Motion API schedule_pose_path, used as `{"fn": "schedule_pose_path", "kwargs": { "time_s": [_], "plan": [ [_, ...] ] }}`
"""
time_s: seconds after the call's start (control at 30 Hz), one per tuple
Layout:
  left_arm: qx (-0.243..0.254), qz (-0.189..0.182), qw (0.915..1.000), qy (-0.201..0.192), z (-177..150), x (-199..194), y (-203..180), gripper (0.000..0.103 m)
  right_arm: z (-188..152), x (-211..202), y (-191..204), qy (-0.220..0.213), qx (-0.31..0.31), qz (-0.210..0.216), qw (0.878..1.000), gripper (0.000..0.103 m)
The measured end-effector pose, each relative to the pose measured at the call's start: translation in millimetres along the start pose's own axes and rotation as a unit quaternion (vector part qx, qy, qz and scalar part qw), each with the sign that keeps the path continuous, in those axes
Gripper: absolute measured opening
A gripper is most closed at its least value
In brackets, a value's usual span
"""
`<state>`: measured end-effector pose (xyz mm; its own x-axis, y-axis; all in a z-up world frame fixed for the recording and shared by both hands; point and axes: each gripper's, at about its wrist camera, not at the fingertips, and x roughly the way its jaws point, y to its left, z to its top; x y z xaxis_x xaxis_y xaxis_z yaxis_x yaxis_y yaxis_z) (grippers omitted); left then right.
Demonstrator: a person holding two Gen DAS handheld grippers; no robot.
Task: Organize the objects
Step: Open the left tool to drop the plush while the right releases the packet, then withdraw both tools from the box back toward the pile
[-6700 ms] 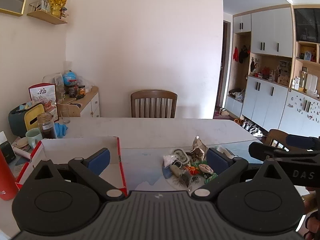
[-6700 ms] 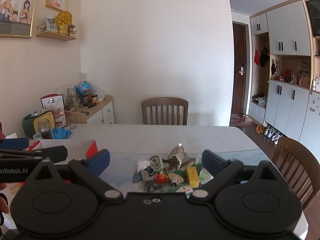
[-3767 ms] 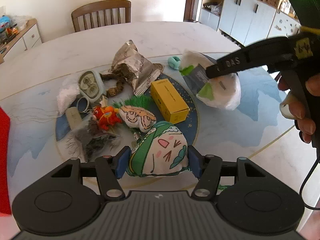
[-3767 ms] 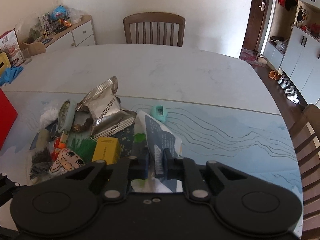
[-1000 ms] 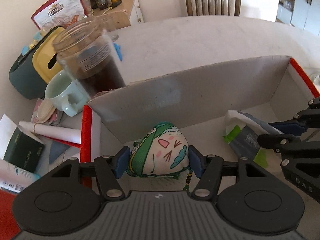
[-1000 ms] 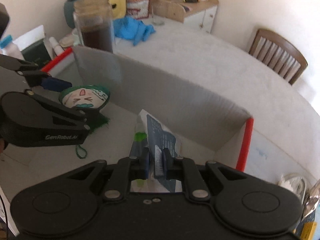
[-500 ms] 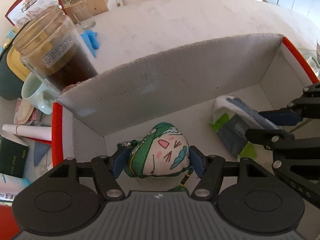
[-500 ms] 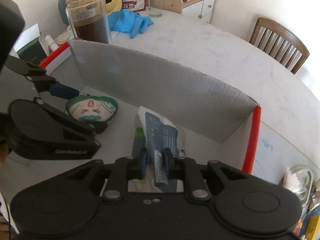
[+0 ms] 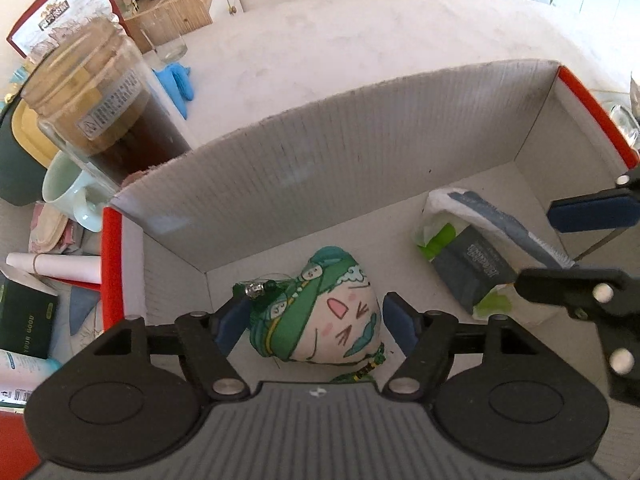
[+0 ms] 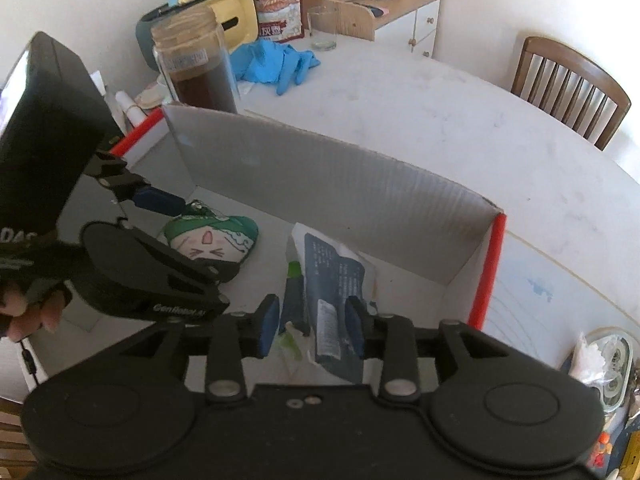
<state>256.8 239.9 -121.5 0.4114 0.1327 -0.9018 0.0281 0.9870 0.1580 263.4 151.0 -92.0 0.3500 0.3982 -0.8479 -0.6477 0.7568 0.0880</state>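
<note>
A cardboard box [image 9: 360, 152] with red edges stands on the table, also in the right wrist view [image 10: 340, 196]. A green and cream plush toy [image 9: 320, 316] with a drawn face lies on the box floor between the jaws of my left gripper [image 9: 316, 328], which is open with gaps on both sides. The toy shows in the right wrist view [image 10: 212, 240] too. A blue and white packet [image 9: 468, 252] lies in the box to the right. My right gripper [image 10: 312, 322] is open around the packet [image 10: 332, 272], its pads standing off it.
A glass jar [image 9: 92, 108] of brown stuff, a pale green mug [image 9: 68, 196], blue gloves [image 10: 276, 60] and clutter stand behind the box. Several loose objects [image 10: 604, 364] lie on the table right of the box. A wooden chair [image 10: 568, 80] is at the far side.
Both grippers have opened. The plush toy and the packet now lie loose on the box floor. My right gripper has drawn back a little.
</note>
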Motion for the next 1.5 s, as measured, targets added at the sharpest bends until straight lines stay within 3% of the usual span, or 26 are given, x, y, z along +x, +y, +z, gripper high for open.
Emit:
{"fn": "schedule_pose_path", "kwargs": {
  "time_s": [0.13,0.33,0.43,0.77,1.13,1.4,1.5],
  "plan": [
    [-0.011,-0.001,0.9998,-0.018,-4.8,-10.0,0.6,0.076,-3.2,-17.2,0.2,-0.022,-0.007,0.003,1.000,0.059],
    [-0.050,-0.002,0.9979,-0.040,-11.1,-31.9,9.8,0.076,-6.9,-41.4,-1.5,-0.044,-0.011,0.009,0.999,0.064],
    [-0.072,-0.007,0.9959,-0.054,-12.3,-42.6,14.7,0.076,-9.6,-54.2,-3.1,-0.056,-0.011,0.012,0.998,0.072],
    [-0.101,-0.021,0.9881,-0.114,-27.9,-100.5,-11.1,0.081,-26.2,-90.2,-21.5,-0.083,0.009,0.028,0.996,0.082],
    [-0.089,-0.054,0.9811,-0.163,-31.7,-145.6,-59.1,0.085,-59.7,-134.0,-52.7,-0.110,0.038,0.046,0.992,0.092],
    [-0.083,-0.072,0.9765,-0.185,-28.5,-162.6,-97.9,0.085,-91.4,-166.9,-89.1,-0.134,0.069,0.033,0.988,0.097],
    [-0.086,-0.088,0.9730,-0.195,-26.5,-168.5,-112.2,0.091,-108.2,-179.1,-107.5,-0.141,0.082,0.019,0.986,0.099]
  ]
}}
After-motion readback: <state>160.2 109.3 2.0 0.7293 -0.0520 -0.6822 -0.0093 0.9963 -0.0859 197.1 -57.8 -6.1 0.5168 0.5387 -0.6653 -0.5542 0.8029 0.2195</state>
